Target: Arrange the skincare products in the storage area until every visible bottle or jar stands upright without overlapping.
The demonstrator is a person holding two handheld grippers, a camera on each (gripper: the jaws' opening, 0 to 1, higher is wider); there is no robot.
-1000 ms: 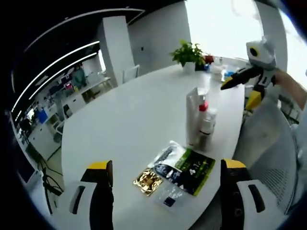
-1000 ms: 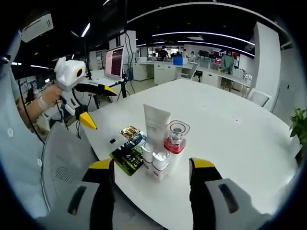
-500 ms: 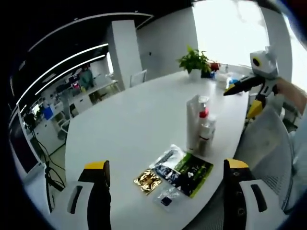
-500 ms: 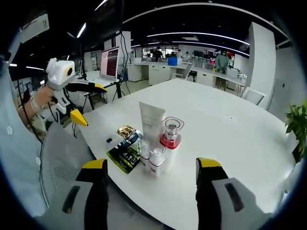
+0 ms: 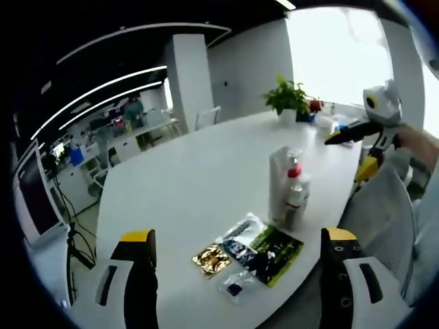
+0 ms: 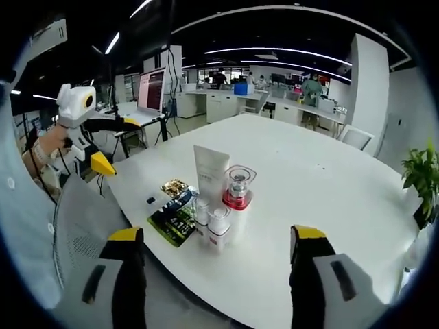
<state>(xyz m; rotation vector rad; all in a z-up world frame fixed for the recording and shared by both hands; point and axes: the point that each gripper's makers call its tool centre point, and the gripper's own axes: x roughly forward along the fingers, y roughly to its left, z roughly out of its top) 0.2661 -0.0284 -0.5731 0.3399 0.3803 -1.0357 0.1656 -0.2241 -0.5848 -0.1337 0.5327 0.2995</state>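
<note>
Left gripper [image 5: 236,274]: jaws spread wide, nothing held, above the near edge of the white table [image 5: 185,178]. At 12 o'clock from it, flat packets [image 5: 250,248]; beyond them, at 1 o'clock, a tight upright cluster: white tube [image 5: 279,181], red-collared bottle [image 5: 294,179], small bottles touching. Right gripper [image 6: 214,264]: jaws wide apart, empty, off the table edge. Cluster at 12 o'clock: tube [image 6: 210,171], clear-capped bottle [image 6: 238,192], two small white bottles [image 6: 218,227] in front. Potted plant [image 5: 287,97] far across.

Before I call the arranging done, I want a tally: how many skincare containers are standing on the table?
4, clustered upright near the table edge: a tall white tube, a red-collared bottle beside it, and two small white bottles in front. More may hide behind.
</note>
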